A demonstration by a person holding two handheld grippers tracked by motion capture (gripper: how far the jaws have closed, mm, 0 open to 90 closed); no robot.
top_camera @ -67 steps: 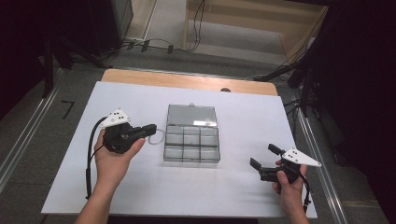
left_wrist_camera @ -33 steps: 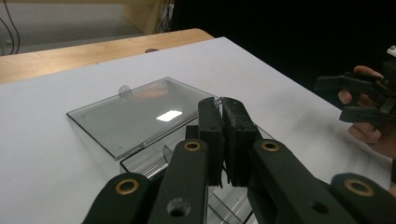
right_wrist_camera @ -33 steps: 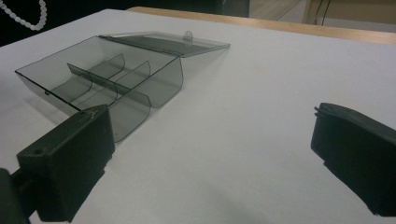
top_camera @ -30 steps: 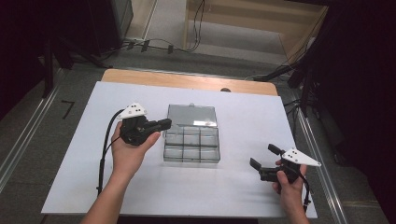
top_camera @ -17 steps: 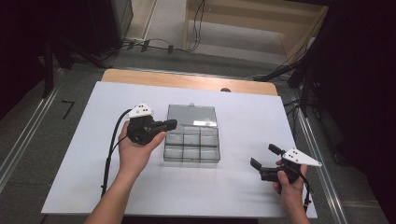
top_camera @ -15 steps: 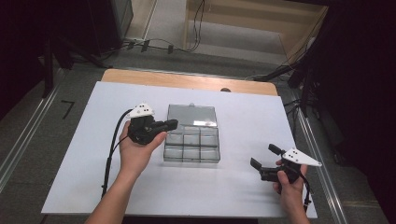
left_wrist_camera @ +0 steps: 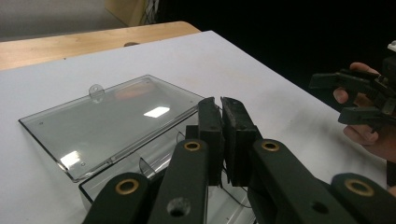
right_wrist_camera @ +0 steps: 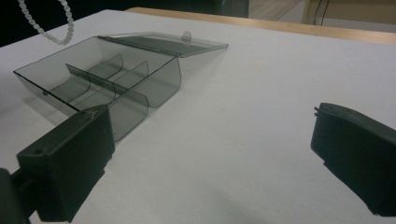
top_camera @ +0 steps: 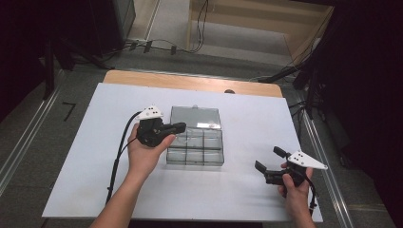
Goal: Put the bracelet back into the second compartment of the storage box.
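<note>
Bead string (right_wrist_camera: pixel 46 21) cut off; held end hidden.

1. A recording lab or test studio is showing here: a white board (top_camera: pixel 95 156) is lying on a wooden table (top_camera: pixel 190 81) as a bare work surface.
2. Loose cables (top_camera: pixel 157 45) are trailing across the grey floor (top_camera: pixel 28 142) behind it.
3. Dark stands (top_camera: pixel 50 52) and black surroundings are closing in on both sides.
</note>
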